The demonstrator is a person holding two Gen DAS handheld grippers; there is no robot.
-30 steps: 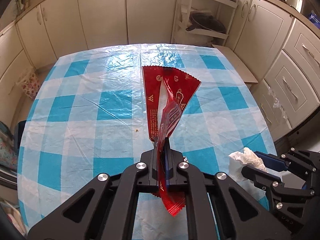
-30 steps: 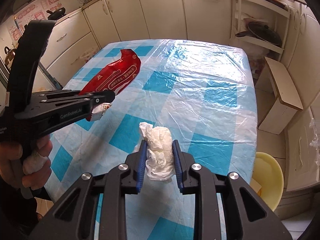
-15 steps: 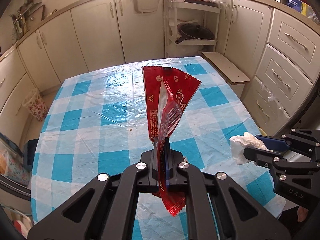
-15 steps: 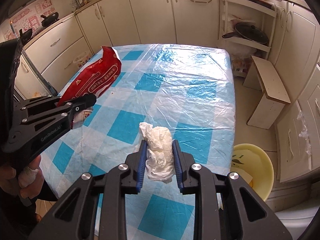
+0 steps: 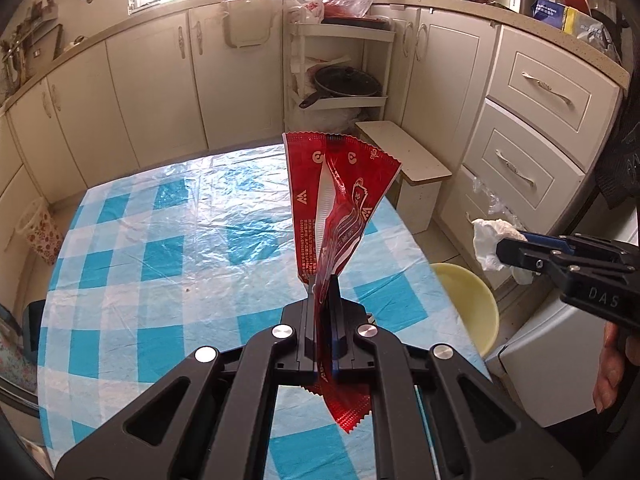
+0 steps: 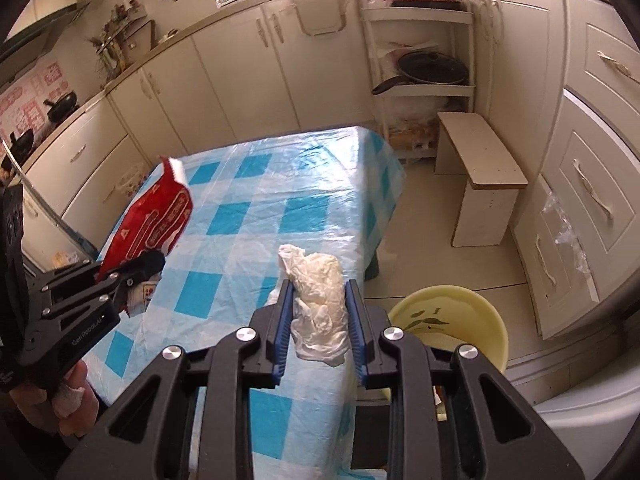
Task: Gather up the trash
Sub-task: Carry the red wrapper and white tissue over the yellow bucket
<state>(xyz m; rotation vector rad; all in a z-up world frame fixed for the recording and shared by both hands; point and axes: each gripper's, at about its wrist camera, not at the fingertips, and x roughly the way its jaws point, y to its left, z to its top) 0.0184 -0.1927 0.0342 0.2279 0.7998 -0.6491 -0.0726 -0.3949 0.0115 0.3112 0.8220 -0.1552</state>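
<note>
While your left gripper (image 5: 322,300) keeps its two black fingers pressed nearly together, they pinch a flat red foil snack wrapper (image 5: 336,204) low on its length: most of it fans upward past the fingertips, and a short crinkled tail hangs below them. That wrapper is in the air above the right half of the table with the blue-and-white checked plastic cloth (image 5: 168,248), touching nothing else. Your right gripper (image 6: 320,300) has its blue-padded fingers (image 6: 283,320) set partly apart and clamped on a crumpled white plastic bag (image 6: 318,304), which fills the gap between the pads and sticks out beyond both ends of them. From the right wrist view that bag hangs over the table's right edge, near its front corner. Just off that edge, on the floor, stands a pale yellow round plastic basin (image 6: 476,320), beside the cream cabinet drawers (image 6: 588,200).
</note>
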